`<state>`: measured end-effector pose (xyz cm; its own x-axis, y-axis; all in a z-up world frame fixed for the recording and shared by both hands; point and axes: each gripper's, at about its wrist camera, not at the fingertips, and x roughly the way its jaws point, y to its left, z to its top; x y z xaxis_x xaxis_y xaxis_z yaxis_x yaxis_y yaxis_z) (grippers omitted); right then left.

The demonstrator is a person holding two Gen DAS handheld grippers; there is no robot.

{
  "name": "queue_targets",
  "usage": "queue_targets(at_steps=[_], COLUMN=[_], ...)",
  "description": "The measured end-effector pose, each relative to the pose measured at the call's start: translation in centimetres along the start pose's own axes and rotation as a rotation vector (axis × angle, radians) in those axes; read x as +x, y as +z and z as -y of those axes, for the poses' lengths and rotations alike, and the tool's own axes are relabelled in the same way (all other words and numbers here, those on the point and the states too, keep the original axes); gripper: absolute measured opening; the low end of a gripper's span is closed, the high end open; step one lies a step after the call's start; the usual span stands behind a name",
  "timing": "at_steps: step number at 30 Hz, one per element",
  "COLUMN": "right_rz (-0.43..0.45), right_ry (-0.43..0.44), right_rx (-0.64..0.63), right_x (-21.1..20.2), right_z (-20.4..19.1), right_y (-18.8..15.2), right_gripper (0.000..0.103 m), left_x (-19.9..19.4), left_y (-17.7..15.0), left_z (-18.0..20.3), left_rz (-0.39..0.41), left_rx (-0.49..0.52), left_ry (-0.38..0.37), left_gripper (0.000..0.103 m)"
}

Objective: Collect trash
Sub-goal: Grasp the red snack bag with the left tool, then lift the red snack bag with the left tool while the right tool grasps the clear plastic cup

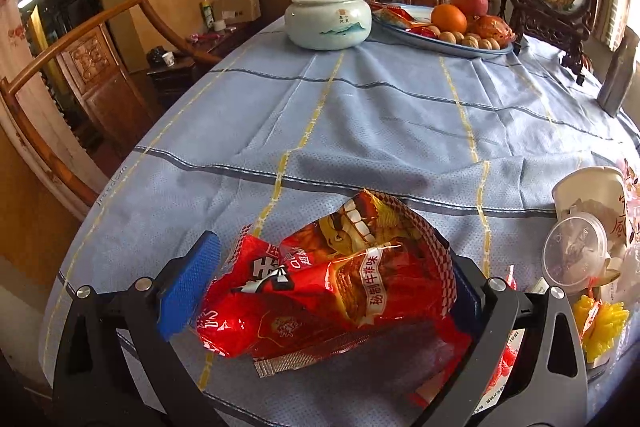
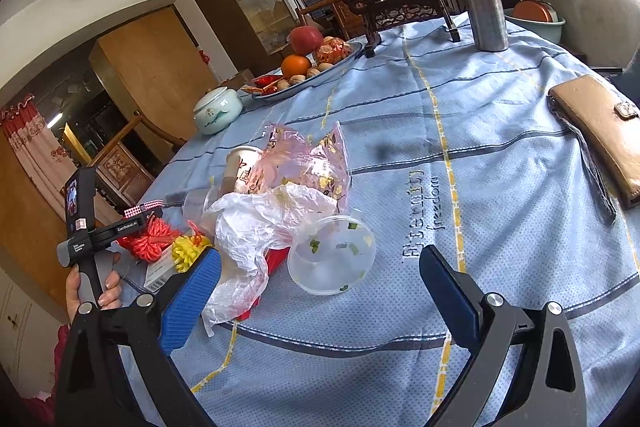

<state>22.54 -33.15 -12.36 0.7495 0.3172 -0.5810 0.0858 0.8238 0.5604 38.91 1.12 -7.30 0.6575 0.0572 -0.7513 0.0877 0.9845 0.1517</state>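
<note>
Two grippers logged | my left gripper (image 1: 324, 291) clamped red snack wrapper (image 1: 332, 279) | my right gripper (image 2: 320, 291) gaped apart beside clear lid (image 2: 332, 261)

Chinese characters reading "秘制牛排味" run down a yellow strip on the red snack bag (image 1: 340, 283), beside larger white-and-black lettering too crumpled to read. The blue tablecloth (image 2: 500, 187) carries the stitched words "Eternity freedom" toward the near edge of the bench, and the black body of the handheld device (image 2: 120, 225) at the left edge bears the white mark "GenRobot.AI", with a smaller label on its grey handle too small to read. A red seal and small dark characters on the pale green lidded jar (image 1: 328, 21), and red brush characters on the paper cup (image 2: 242, 169), cannot be made out.
</note>
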Motion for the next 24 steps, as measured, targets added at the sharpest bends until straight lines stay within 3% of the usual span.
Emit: queue_targets(at_steps=[10,15,19,21,24], right_rz=[-0.094,-0.110,-0.125,-0.157,-0.177], right_ry=[-0.077,-0.171,-0.178,-0.169,-0.113], right_rx=[-0.038,-0.184,-0.221,-0.214,-0.228], right_x=[1.9,3.2,4.5,5.3,5.4], right_z=[-1.0,-2.9,-3.2,-3.0,-3.2], right_y=[0.2,1.2,1.5,1.5,1.2], right_gripper=[0.097,0.097,0.097,0.091,0.055], left_x=[0.0,0.0,-0.3,-0.4,-0.5], left_y=[-0.1,-0.1,-0.1,-0.1,-0.1], left_z=[0.0,-0.1,-0.1,-0.2,-0.4], left_rz=[-0.002,-0.002,0.013,0.020,0.027], left_rx=[-0.005,-0.003,-0.004,-0.008,-0.018], left_ry=[-0.005,-0.020,-0.029,-0.033,-0.045], left_gripper=[0.096,0.096,0.096,0.096,0.096])
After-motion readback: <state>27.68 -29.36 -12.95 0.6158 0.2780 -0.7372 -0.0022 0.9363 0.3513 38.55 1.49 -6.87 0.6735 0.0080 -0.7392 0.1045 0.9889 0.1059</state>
